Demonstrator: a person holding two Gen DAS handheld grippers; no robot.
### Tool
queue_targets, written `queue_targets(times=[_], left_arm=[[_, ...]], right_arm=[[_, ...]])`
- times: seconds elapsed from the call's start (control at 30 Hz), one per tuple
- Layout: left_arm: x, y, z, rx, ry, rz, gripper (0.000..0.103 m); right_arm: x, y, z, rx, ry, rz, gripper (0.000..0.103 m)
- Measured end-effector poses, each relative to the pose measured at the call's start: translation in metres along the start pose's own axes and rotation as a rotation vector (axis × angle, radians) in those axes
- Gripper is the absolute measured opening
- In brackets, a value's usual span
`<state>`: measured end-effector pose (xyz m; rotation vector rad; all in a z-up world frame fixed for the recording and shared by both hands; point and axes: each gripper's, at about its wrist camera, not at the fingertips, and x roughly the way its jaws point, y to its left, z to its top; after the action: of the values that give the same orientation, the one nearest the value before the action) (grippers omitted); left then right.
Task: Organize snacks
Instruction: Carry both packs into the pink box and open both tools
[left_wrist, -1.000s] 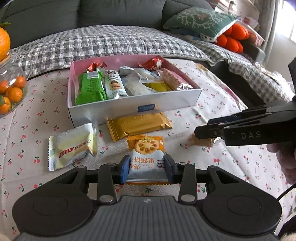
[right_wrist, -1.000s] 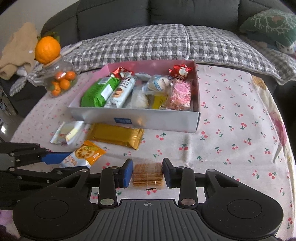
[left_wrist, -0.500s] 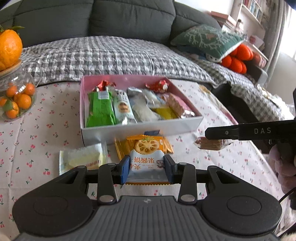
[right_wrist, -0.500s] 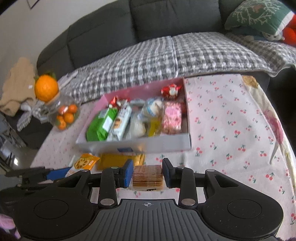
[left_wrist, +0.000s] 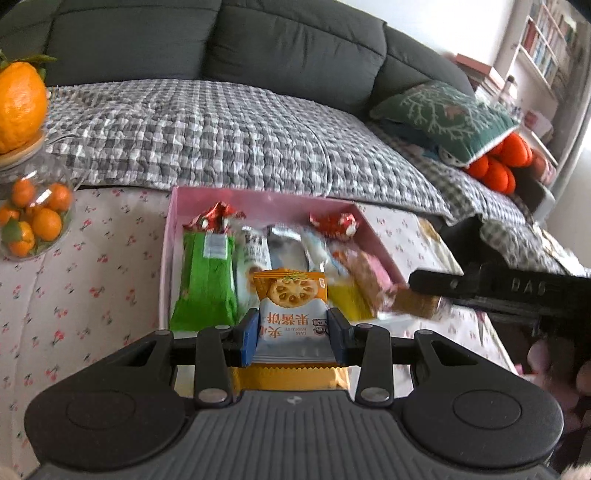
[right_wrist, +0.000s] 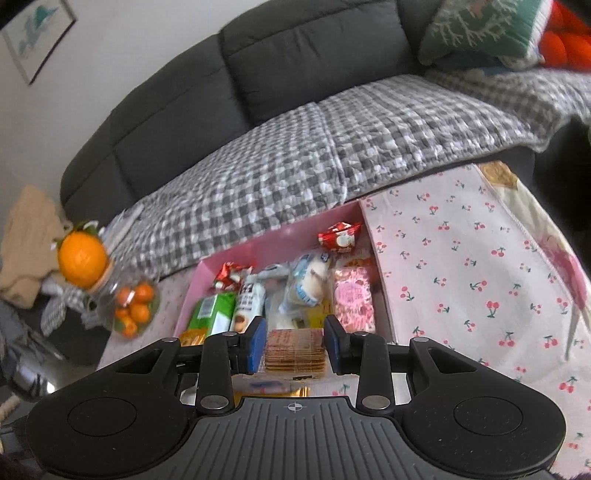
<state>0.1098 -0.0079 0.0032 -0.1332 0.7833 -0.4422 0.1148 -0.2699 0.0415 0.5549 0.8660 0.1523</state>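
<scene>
Carry step: both snacks held above the pink box (left_wrist: 168, 258).
Left gripper (left_wrist: 291, 334) clamps the jam biscuit packet (left_wrist: 291, 306); right gripper (right_wrist: 294, 345) clamps the cracker pack (right_wrist: 295, 350); next move likely calls for lowering into free box space, then release.

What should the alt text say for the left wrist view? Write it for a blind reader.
The left gripper holds a jam biscuit packet above a pink snack box on a cherry-print tablecloth. The right gripper reaches in from the right, holding a clear-wrapped cracker pack over the box's near right corner.

Both packets, the jam biscuit packet (left_wrist: 291, 314) and cracker pack (right_wrist: 295, 350), apparently now hang over the box (left_wrist: 168, 258).
</scene>
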Motion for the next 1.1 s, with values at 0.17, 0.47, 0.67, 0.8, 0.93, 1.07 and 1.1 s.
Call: queue_targets(times=[0.17,0.47,0.67,0.8,0.93,1.07,1.1], left_arm=[[0.019,0.008,0.006,-0.082,-0.018,-0.005,0.036],[0.038,0.004,0.002,-0.009,-0.013,0.076,0.036],[0.039,0.008,0.004,-0.014,-0.025,0.071,0.037],[0.039,0.008,0.003,-0.003,-0.039,0.087,0.044],[0.035,0.006,0.003,0.0,-0.048,0.089,0.052],[0.031,0.003,0.003,0.017,-0.062,0.095,0.061],[0.029,0.001,0.003,0.027,-0.062,0.095,0.061]], right_arm=[[0.021,-0.004,0.007,0.059,0.021,-0.007,0.033],[0.051,0.009,0.003,0.071,0.066,0.001,0.033],[0.058,0.011,0.003,0.058,0.058,-0.007,0.036],[0.052,0.01,0.005,0.07,0.034,0.004,0.051],[0.044,0.01,0.008,0.066,0.016,0.017,0.051],[0.039,0.011,0.008,0.051,0.008,0.013,0.053],[0.037,0.01,0.008,0.048,0.01,0.011,0.053]])
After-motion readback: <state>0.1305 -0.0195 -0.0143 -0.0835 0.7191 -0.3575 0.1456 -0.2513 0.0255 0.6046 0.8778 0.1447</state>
